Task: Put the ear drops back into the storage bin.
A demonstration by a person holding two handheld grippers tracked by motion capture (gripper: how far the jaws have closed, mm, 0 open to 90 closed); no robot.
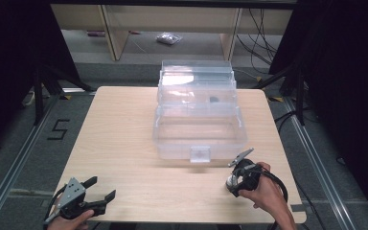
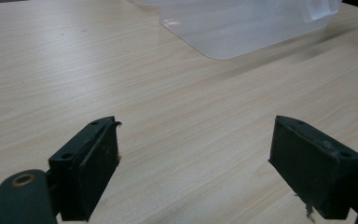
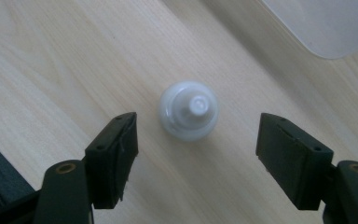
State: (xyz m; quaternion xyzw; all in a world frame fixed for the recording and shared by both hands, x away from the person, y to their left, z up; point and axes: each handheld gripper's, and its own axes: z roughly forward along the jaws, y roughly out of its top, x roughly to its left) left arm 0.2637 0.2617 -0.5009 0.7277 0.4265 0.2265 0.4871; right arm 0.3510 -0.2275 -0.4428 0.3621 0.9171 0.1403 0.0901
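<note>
One small white bottle (image 3: 189,111) stands on the bench (image 1: 124,143), between the right gripper's (image 3: 196,154) open fingers, untouched. One clear plastic box (image 1: 199,127) sits beyond. The left gripper's (image 2: 193,168) fingers gape empty.

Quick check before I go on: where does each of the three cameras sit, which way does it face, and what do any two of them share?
High view: above the person's side, looking forward and down on the table; both hands, left gripper, right gripper.
Left gripper view: rides the left gripper, looking level along open fingers toward the clear box.
Right gripper view: rides the right gripper, looking down past open fingers at the white bottle.
Shared: both gripper views catch the clear box.
</note>
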